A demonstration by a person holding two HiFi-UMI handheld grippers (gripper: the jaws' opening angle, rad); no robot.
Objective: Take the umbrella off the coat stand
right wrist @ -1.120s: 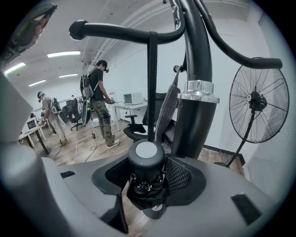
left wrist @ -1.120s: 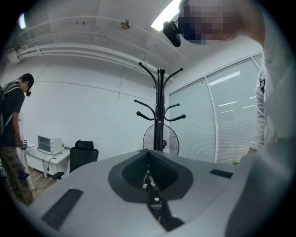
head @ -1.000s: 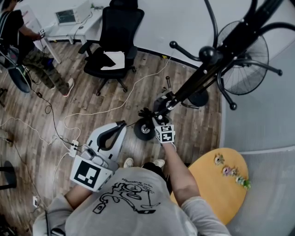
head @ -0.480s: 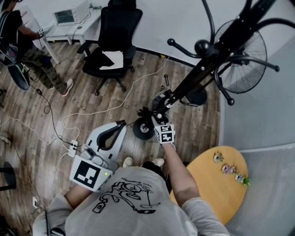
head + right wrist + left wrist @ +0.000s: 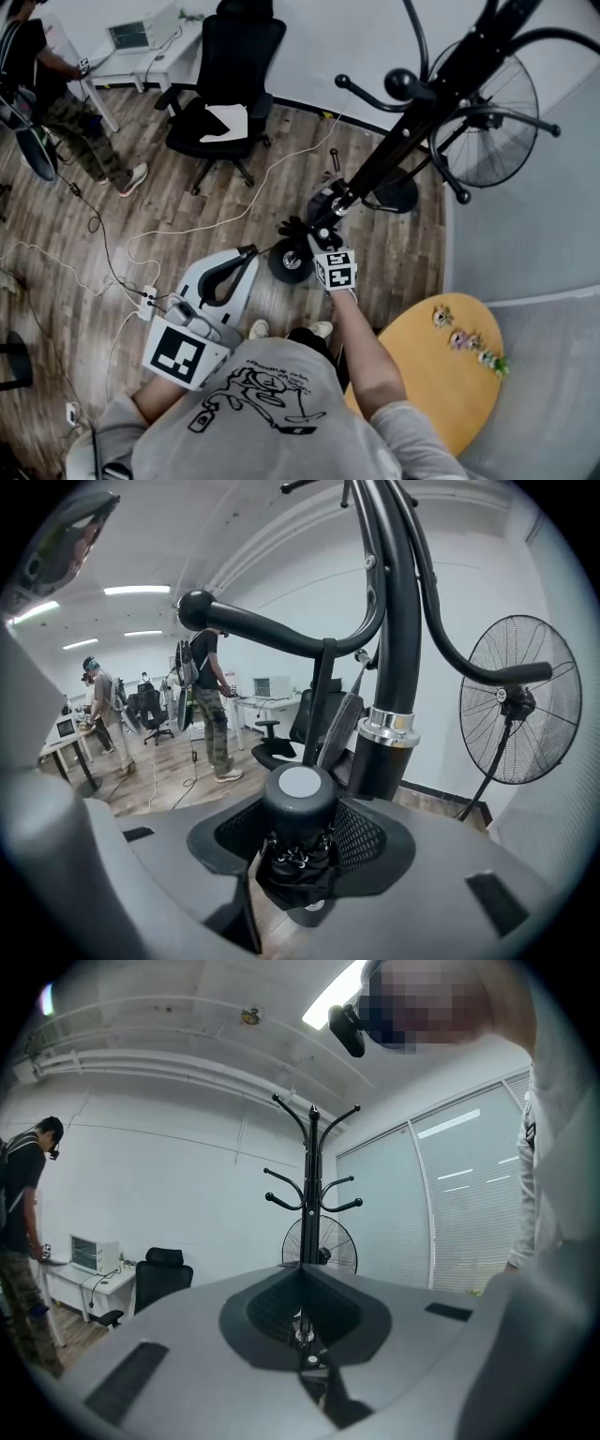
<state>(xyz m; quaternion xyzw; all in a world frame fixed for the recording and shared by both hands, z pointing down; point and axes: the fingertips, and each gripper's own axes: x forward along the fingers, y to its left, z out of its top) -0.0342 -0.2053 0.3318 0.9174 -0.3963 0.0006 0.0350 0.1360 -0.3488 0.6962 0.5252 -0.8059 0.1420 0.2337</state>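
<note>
A black coat stand (image 5: pixel 405 129) rises on the right of the head view, its pole (image 5: pixel 398 667) close in front of my right gripper (image 5: pixel 317 242). That gripper is shut on a folded black umbrella (image 5: pixel 298 808) with a grey round cap, held beside the pole under a curved hook arm (image 5: pixel 281 630). In the head view the umbrella (image 5: pixel 298 228) shows as a dark bundle just beyond the jaws. My left gripper (image 5: pixel 246 253) hangs low at the left, shut with nothing in it, and the stand (image 5: pixel 307 1194) is far ahead of it.
A standing fan (image 5: pixel 487 122) is right behind the coat stand. A black office chair (image 5: pixel 230 94) and a person (image 5: pixel 56 103) by a desk are at the upper left. White cables (image 5: pixel 141 244) trail over the wood floor. A round wooden table (image 5: pixel 441 375) is at the lower right.
The coat stand's top has drifted slightly left in the head view. Both grippers stay where they were, the right one still on the umbrella.
</note>
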